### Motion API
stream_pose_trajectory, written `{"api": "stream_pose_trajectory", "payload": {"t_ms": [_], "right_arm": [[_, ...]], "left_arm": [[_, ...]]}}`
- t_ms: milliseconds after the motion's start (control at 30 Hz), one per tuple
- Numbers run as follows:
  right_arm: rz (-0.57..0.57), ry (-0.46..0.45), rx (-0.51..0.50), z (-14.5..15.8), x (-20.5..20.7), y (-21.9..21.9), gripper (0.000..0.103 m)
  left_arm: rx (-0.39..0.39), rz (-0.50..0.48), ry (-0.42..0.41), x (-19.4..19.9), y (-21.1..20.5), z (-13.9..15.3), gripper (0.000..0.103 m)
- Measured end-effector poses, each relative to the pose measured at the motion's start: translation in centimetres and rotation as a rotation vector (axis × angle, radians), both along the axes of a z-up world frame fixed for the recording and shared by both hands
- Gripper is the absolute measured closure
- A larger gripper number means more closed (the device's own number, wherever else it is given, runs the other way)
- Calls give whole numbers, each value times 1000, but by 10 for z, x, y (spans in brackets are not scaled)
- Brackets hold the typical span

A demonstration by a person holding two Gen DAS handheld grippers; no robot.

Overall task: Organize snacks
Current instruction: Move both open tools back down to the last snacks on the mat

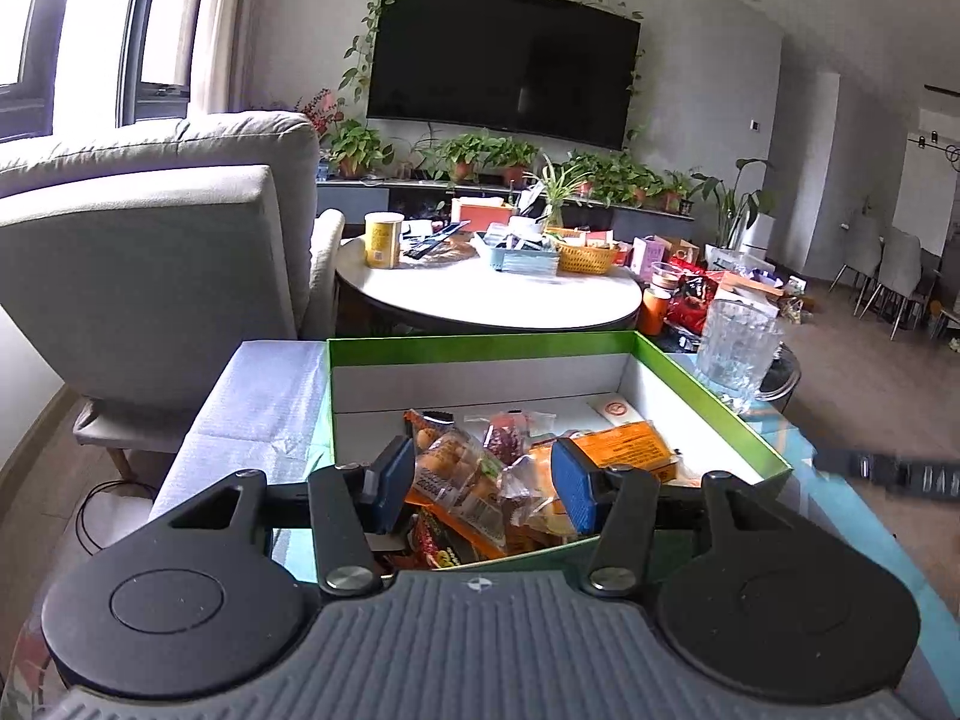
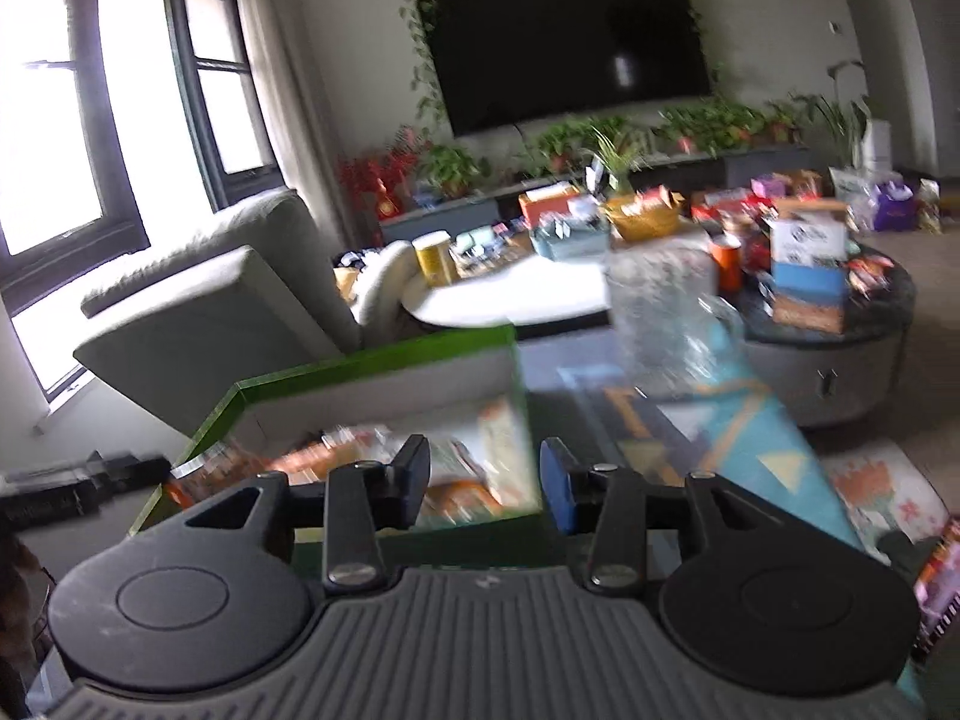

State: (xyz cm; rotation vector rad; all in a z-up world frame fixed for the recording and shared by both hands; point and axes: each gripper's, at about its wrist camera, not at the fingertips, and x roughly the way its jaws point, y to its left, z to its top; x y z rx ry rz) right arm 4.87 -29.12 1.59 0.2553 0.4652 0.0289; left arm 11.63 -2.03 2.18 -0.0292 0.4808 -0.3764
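Observation:
A green box (image 1: 708, 396) with a white inside sits on the low table and holds several snack packs (image 1: 480, 474), among them an orange pack (image 1: 630, 447). My left gripper (image 1: 480, 489) is open over the box's near edge, its blue pads (image 1: 573, 486) either side of the snack pile without gripping it. In the blurred right wrist view the same green box (image 2: 360, 369) lies ahead to the left. My right gripper (image 2: 486, 483) is open and empty above the box's near right corner.
A clear glass jug (image 1: 738, 348) stands just right of the box. A grey armchair (image 1: 150, 252) is on the left. Behind is a round white table (image 1: 492, 300) with a yellow can (image 1: 383, 239) and baskets. More snack packs lie on a dark round ottoman (image 2: 840, 324).

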Motion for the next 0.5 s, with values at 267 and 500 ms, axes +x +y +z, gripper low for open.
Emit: {"api": "stream_pose_trajectory", "payload": {"t_ms": [267,500], "right_arm": [[17,177,-4,-37,-42,1,60],[34,245,41,-58,-65,-1,77]], "left_arm": [[5,-31,-2,-7,-6,2,55],[4,-68,1,-12,-16,1,55]]}}
